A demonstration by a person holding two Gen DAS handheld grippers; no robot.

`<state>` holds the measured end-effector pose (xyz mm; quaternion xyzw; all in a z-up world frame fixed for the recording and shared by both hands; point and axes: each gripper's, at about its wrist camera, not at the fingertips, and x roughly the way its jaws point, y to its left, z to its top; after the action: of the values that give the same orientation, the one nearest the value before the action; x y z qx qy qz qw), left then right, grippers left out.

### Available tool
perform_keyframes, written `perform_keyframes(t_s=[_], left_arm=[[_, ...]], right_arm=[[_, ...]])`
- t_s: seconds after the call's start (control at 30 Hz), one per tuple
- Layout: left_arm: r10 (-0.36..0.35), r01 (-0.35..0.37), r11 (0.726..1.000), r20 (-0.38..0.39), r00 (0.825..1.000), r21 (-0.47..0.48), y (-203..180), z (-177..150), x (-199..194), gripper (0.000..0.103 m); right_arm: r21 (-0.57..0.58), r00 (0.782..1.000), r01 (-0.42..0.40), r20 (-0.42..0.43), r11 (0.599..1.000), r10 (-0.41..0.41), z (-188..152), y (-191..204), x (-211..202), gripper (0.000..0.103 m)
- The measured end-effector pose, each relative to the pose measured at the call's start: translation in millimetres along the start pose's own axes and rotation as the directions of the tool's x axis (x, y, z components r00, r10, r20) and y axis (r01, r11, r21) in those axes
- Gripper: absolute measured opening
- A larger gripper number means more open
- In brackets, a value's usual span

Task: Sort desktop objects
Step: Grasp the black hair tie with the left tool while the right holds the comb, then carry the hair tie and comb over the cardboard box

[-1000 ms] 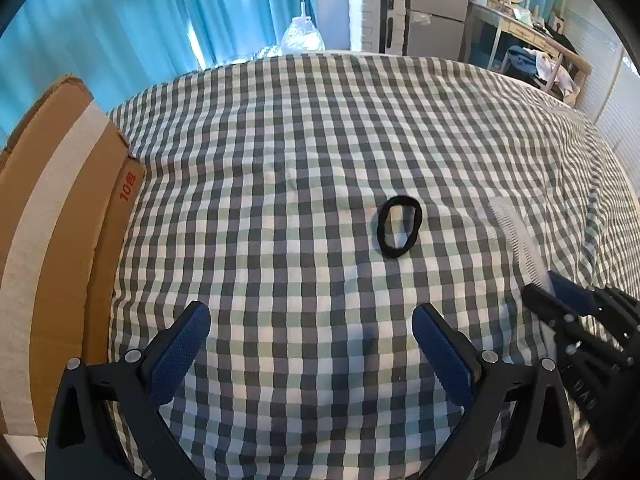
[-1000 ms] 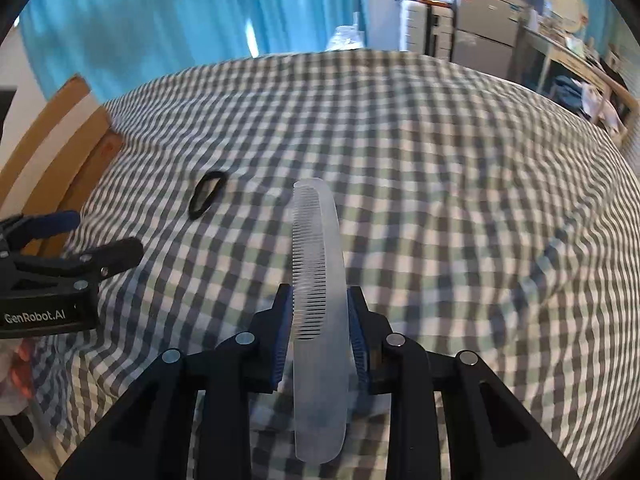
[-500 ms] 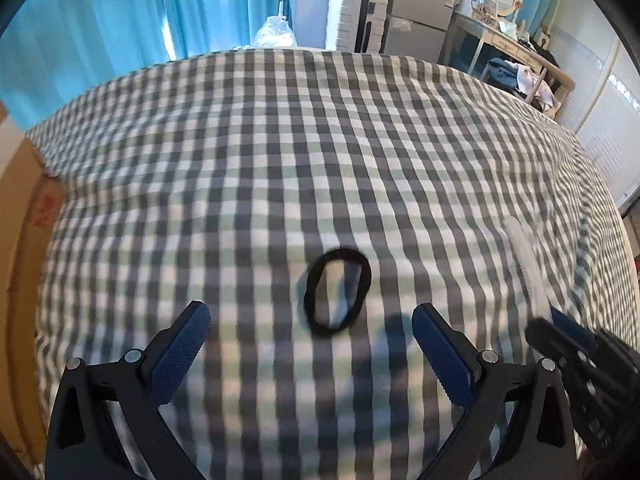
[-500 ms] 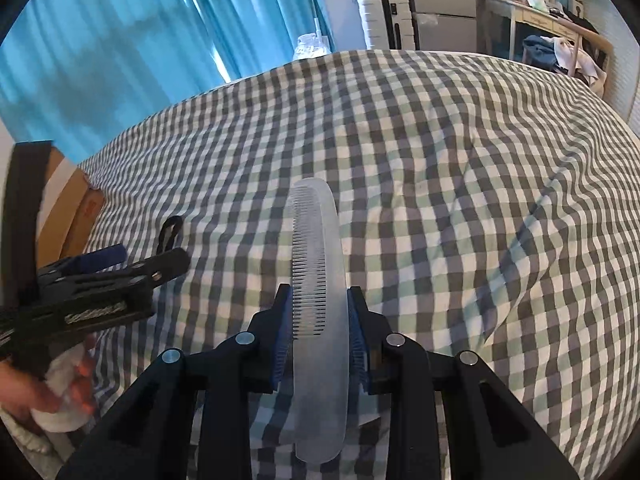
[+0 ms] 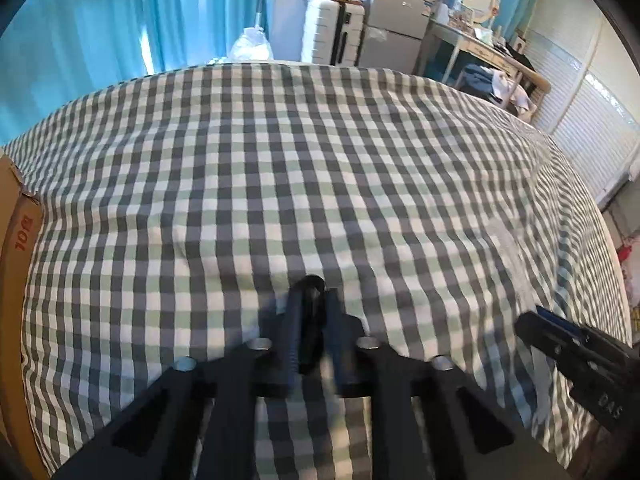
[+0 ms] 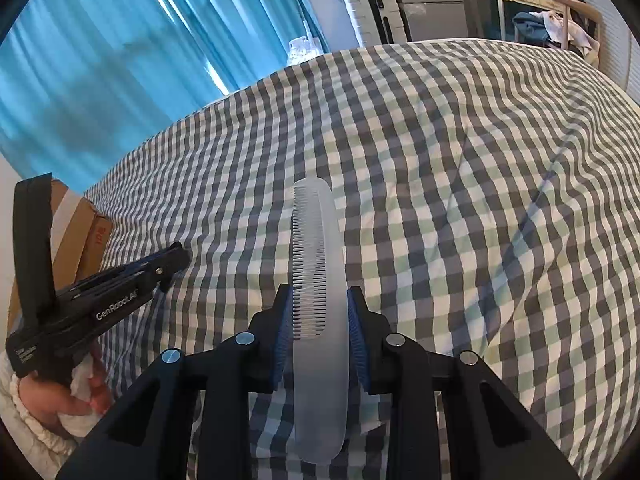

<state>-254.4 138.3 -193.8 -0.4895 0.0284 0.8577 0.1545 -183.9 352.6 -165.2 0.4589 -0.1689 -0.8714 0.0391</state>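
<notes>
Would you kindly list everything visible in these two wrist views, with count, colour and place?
hair tie: one, black, pinched in the left gripper.
comb: one, translucent white, clamped in the right gripper.
checked cloth: one, grey, green and white, covering the surface.
cardboard box: one, brown, at the left edge.
curtain: blue, behind the surface.
suitcase: one, white, far background.
left gripper: black, shut on the hair tie.
right gripper: black with blue pads, shut on the comb.
</notes>
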Motion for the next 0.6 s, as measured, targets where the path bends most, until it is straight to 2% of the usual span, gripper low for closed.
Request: perform_keyframes(t_s=[0.3,0.6], left_arm=[[-0.019,0.019,1.000,0.016,1.000,0.014,7,-10,-36,0.009],[-0.037,0.036,0.999,0.058,0.998,0.019,13,-2,-85,0.009]], right_arm=[[0.019,1.000,-0.009,0.027,1.000,0.008,-6,10,-21,0.027],[-0.046,0.998,-0.001,0.060,0.999,0.004,-14,53,-56,0.027]])
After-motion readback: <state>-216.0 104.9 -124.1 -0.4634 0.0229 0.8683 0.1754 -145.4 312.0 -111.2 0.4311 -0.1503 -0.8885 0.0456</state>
